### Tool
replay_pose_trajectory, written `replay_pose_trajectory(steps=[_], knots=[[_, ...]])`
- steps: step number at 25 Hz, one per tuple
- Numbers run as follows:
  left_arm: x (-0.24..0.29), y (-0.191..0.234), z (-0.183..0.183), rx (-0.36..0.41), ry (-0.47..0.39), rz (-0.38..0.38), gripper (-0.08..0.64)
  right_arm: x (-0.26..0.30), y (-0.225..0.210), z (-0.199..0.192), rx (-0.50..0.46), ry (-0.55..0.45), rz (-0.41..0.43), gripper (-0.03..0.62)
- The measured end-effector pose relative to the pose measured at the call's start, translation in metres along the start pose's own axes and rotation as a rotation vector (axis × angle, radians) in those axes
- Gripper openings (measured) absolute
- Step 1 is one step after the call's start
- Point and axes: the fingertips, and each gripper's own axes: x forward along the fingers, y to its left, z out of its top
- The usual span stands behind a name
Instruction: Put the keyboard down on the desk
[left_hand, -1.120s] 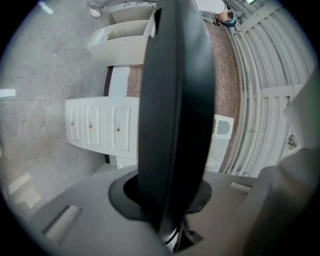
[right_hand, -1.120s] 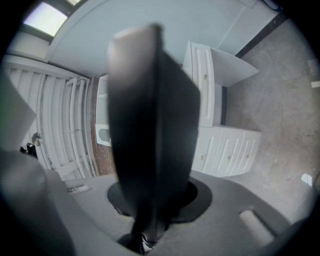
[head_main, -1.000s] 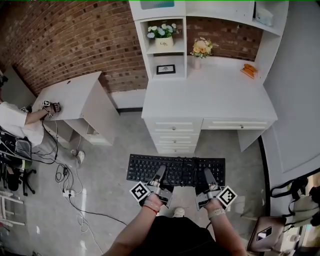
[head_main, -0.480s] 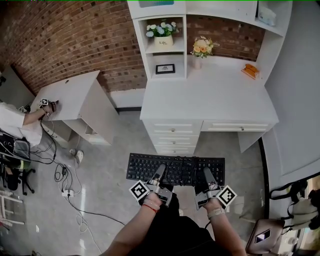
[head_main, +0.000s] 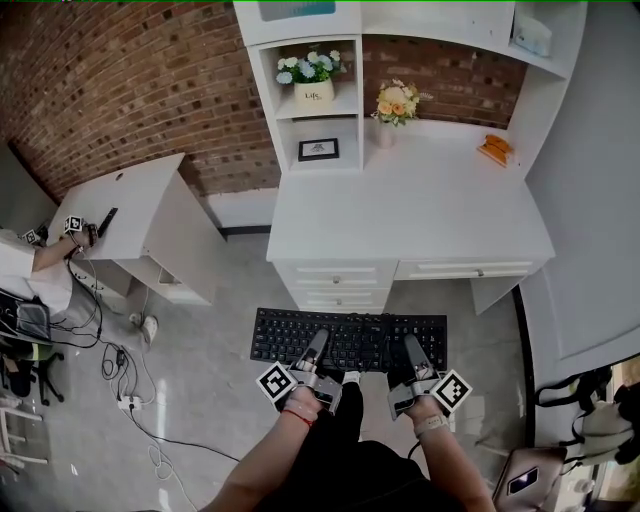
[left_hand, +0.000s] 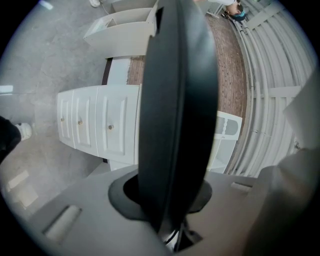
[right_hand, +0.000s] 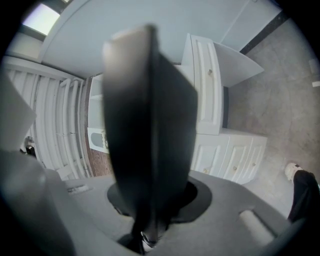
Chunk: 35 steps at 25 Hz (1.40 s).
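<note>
Left gripper (head_main: 320, 343) and right gripper (head_main: 409, 346) both clamp the keyboard (head_main: 283, 335). Desk (head_main: 410, 215) is ahead; the thin pinch could slip if the keyboard clips its edge.

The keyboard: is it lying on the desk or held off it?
Held off it. In the head view the keyboard is over the floor before the desk, clamped by the left gripper and right gripper.
</note>
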Motion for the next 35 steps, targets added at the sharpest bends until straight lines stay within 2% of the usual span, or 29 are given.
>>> replay_pose_trajectory(steps=[13, 19, 30, 35], knots=[[0.101, -0.007, 0.028, -0.016, 0.030, -0.010, 0.069, 0.086, -0.001, 0.053, -0.022, -0.019, -0.014, 0.072], [0.143, -0.003, 0.042, -0.027, 0.053, -0.004, 0.071, 0.121, -0.006, 0.071, -0.002, -0.037, -0.025, 0.072], [0.202, 0.012, 0.065, -0.021, 0.116, 0.031, 0.075, 0.174, -0.025, 0.093, 0.023, -0.073, -0.043, 0.071], [0.225, 0.013, 0.067, 0.006, 0.187, 0.039, 0.075, 0.189, -0.027, 0.104, 0.040, -0.102, -0.056, 0.071]])
